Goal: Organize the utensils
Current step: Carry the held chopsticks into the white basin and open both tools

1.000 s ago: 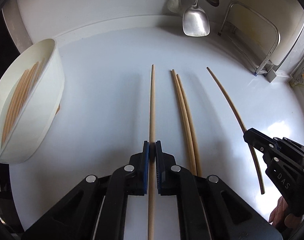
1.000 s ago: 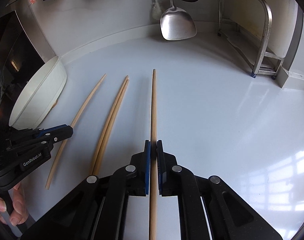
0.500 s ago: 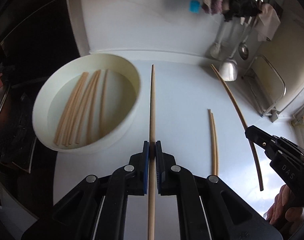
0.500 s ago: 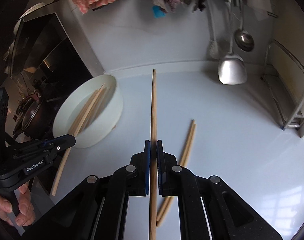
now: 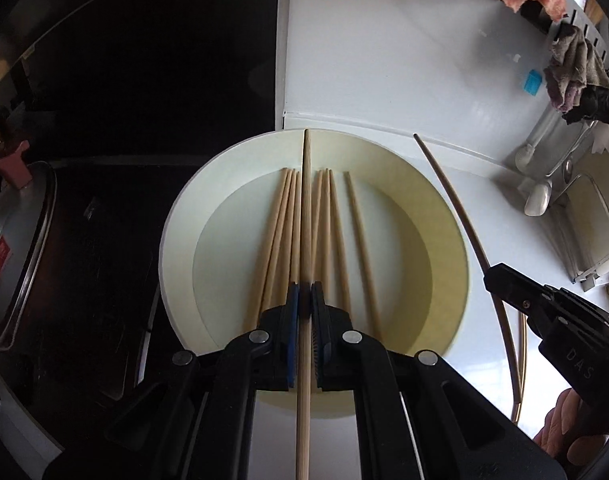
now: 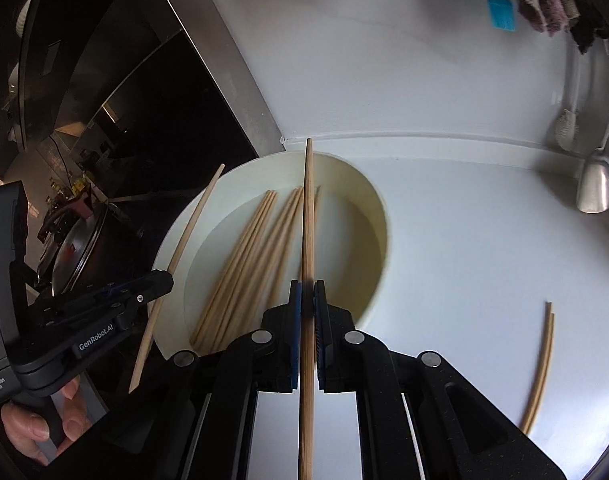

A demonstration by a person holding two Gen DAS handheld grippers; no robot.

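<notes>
- White countertop [image 6: 464,248] is stretching wide to the right of the bowl, meeting a white back wall along a raised lip; on the left it is ending at a dark stove area, where a lidded metal pot [image 5: 12,248] is sitting.
- Right side of the counter is lying mostly bare, with only two loose chopsticks [image 6: 542,364] resting side by side, well apart from the bowl.
- Round white bowl [image 5: 444,216] is sitting at the counter's left edge, close to the back wall, and several wooden chopsticks [image 5: 336,224] are lying in its bottom, roughly parallel.
- Left gripper [image 5: 303,312] is hanging over the bowl, its blue pads pressing together on a single chopstick [image 5: 306,208] whose tip is reaching toward the far rim.
- Right gripper [image 6: 307,304] is hovering above the bowl's near rim, likewise pinching another chopstick [image 6: 309,216] that is pointing across the bowl.
- Cloths [image 5: 572,68] and metal utensils are hanging at the far right wall.
</notes>
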